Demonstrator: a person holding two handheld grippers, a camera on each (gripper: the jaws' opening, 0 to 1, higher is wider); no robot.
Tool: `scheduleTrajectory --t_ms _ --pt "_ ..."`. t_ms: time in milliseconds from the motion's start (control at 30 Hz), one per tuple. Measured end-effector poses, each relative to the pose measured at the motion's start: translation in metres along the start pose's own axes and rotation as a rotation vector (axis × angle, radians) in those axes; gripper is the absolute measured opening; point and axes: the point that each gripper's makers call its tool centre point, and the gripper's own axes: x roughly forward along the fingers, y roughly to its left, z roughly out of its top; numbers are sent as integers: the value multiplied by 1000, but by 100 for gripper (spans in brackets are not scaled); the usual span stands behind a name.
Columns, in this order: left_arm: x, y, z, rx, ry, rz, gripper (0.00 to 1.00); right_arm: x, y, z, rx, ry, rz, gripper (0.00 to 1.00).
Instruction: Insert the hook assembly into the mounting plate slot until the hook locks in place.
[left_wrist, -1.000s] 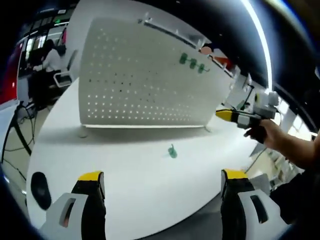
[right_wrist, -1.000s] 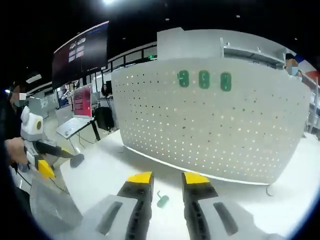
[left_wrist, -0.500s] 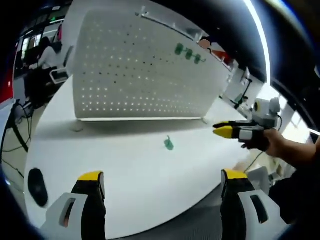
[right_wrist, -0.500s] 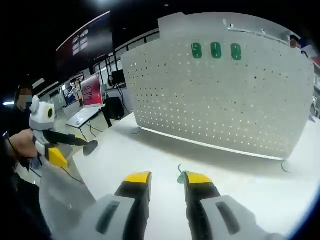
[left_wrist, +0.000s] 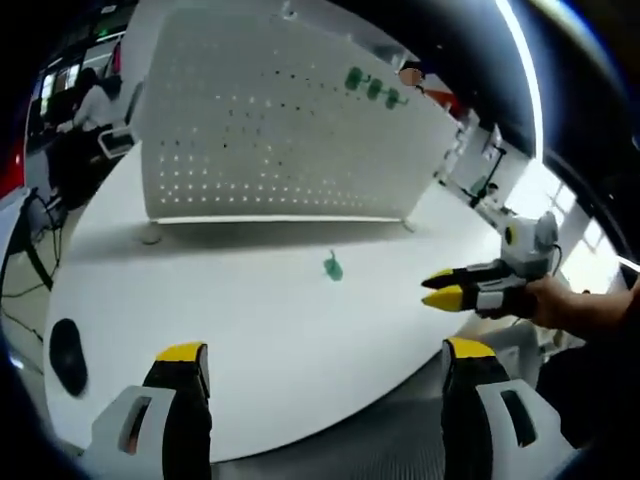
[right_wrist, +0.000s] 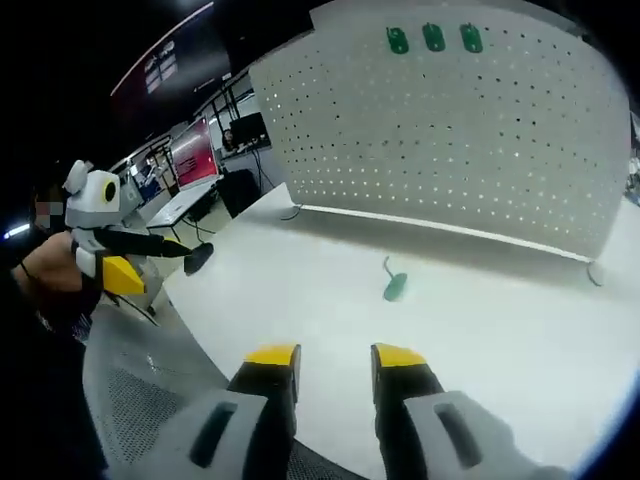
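A small green hook (left_wrist: 332, 267) lies loose on the white table (left_wrist: 230, 310), in front of the upright white pegboard (left_wrist: 270, 130). Three green hooks (left_wrist: 372, 88) hang near the pegboard's top edge. My left gripper (left_wrist: 326, 350) stands wide open over the table's near edge, with nothing between its fingers. From the right, a hand holds my right gripper (left_wrist: 443, 287), well short of the hook. In the right gripper view the hook (right_wrist: 394, 286) lies ahead of my right gripper (right_wrist: 335, 356), whose jaws stand a narrow gap apart and hold nothing. The pegboard (right_wrist: 450, 140), the three hooks (right_wrist: 432, 38) and my left gripper (right_wrist: 150, 262) also appear.
A dark mouse (left_wrist: 65, 355) lies near the table's left edge. A person (left_wrist: 95, 110) sits at desks beyond the pegboard. A red screen (right_wrist: 195, 152) and more desks stand to the left. The table's rounded front edge (right_wrist: 200, 340) runs just under both grippers.
The right gripper has drawn back from the hook, which was at its jaw tip half a second ago, and dropped lower in the left view. The hook itself has stayed put.
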Motion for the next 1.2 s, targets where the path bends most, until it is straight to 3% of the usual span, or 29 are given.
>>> scheduleTrajectory --t_ms 233,433,800,1200 --pt "-1 -6 -1 -10 -3 -3 98 6 0 -9 -10 41 26 26" --pt "-2 -2 -8 -20 16 15 97 25 -7 -9 -39 64 37 24" --pt "3 1 -11 -45 32 23 97 71 -24 19 -88 70 39 24" --pt "8 4 -19 -72 55 34 96 117 -59 32 -152 91 -39 19"
